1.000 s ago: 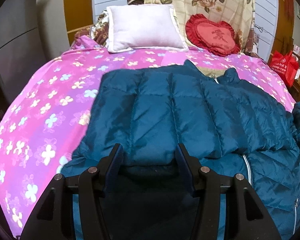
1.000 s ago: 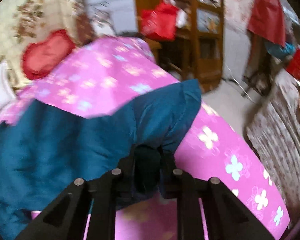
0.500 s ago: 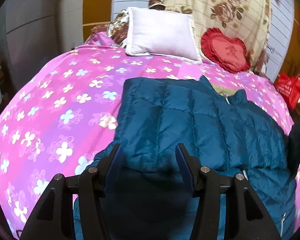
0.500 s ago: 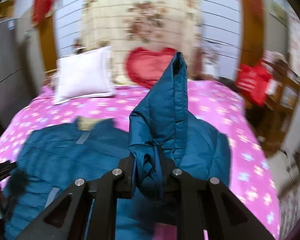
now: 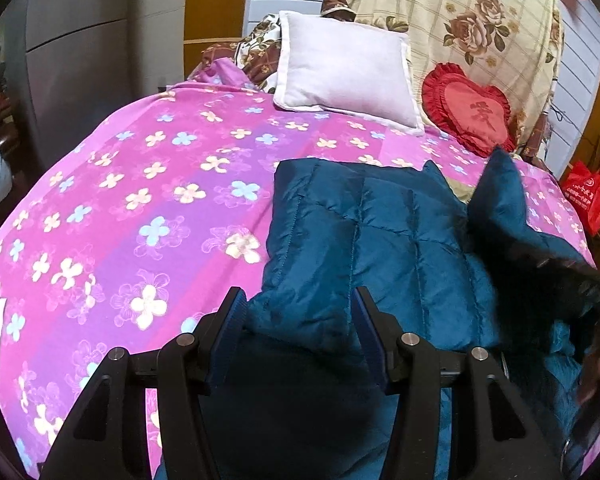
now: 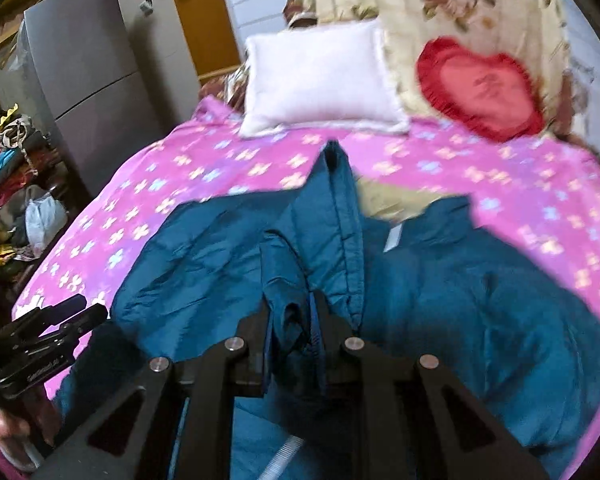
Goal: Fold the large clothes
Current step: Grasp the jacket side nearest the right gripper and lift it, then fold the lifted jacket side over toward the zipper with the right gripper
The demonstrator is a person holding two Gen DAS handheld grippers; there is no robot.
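A teal quilted down jacket (image 5: 380,236) lies spread on the pink flowered bed (image 5: 140,200). My left gripper (image 5: 298,316) is open, its jaws either side of the folded left edge of the jacket without pinching it. My right gripper (image 6: 294,320) is shut on the jacket's right sleeve (image 6: 340,216) and holds it raised over the middle of the jacket (image 6: 480,300). The lifted sleeve also shows in the left wrist view (image 5: 500,204). The left gripper shows at the left edge of the right wrist view (image 6: 48,340).
A white pillow (image 5: 344,68) and a red heart cushion (image 5: 468,108) lie at the bed's head against a floral cover (image 5: 480,20). A grey fridge (image 6: 88,72) and a pile of clothes (image 6: 8,168) stand left of the bed. A red bag (image 5: 588,196) is at the right.
My right gripper has carried the sleeve from the bed's right side up and over the jacket's middle. My left gripper has shifted left along the jacket's edge, staying open.
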